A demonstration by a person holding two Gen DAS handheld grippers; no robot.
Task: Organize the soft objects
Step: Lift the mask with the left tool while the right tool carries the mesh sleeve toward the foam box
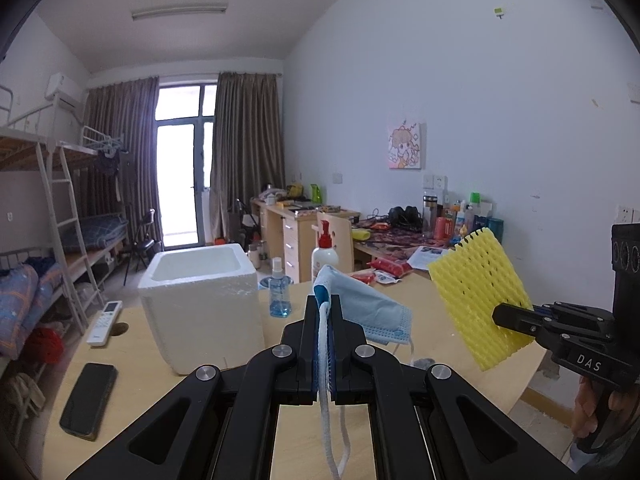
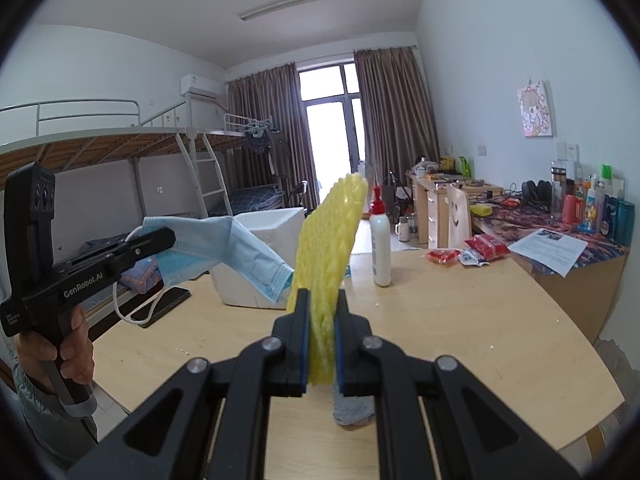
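Aloft, mask [image 1: 362,306] in left tongs [image 1: 323,316], foam net [image 2: 328,240] in right tongs [image 2: 322,312]

Wooden table [image 1: 404,300] (foam box [image 1: 200,300], phone [image 1: 89,400], remote [image 1: 105,323])

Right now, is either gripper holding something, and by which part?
Both are. The left gripper pinches the blue face mask at one end, its ear loop dangling. The right gripper clamps the yellow foam net by its lower edge.
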